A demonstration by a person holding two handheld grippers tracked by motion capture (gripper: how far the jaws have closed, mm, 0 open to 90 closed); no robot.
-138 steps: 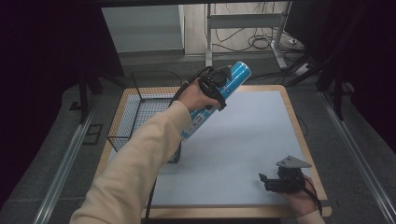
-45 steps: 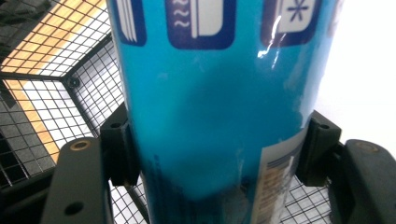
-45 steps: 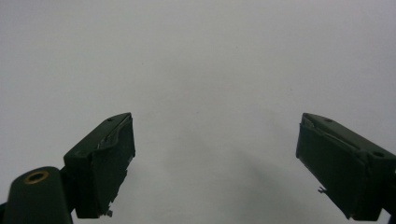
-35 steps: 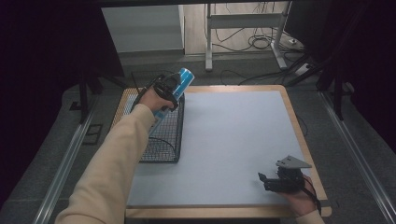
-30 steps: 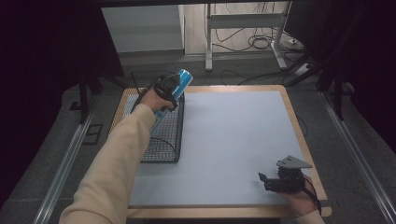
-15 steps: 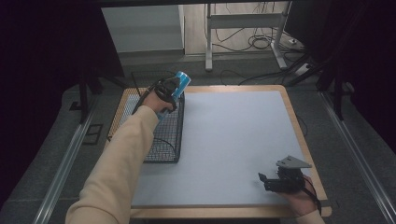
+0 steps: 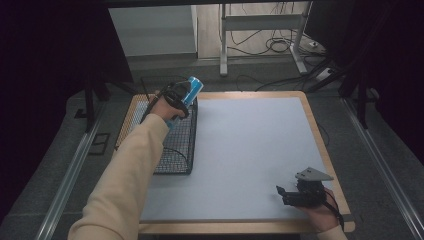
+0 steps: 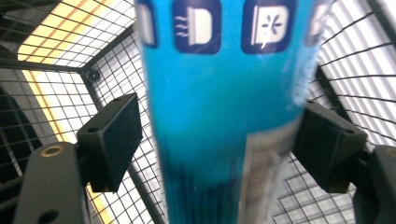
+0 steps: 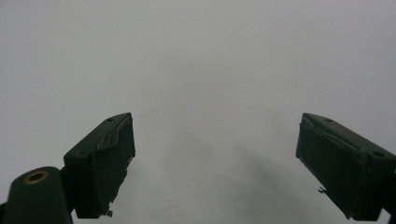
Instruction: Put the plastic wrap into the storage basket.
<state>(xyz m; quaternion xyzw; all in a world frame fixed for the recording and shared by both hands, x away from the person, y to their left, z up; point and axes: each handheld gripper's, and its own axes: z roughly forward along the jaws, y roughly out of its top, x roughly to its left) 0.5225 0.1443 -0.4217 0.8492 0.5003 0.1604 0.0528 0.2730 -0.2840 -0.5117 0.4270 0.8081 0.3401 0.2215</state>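
At the near right edge of the wide bare white table (image 7: 250, 150), the right gripper (image 7: 287, 196) rests with jaws spread on nothing. The left arm stretches to the far left corner, where the left gripper (image 8: 215, 140), jaws just opening, stands apart from the blue can (image 8: 224, 116) between them, over the wire basket (image 7: 172, 145). Dark floor and cables lie beyond.

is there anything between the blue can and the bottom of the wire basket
Nothing visible does. The blue can hangs over the open top of the wire basket, with bare mesh beneath it. The left gripper has just been opening its jaws, and the can sits between them with gaps on both sides.
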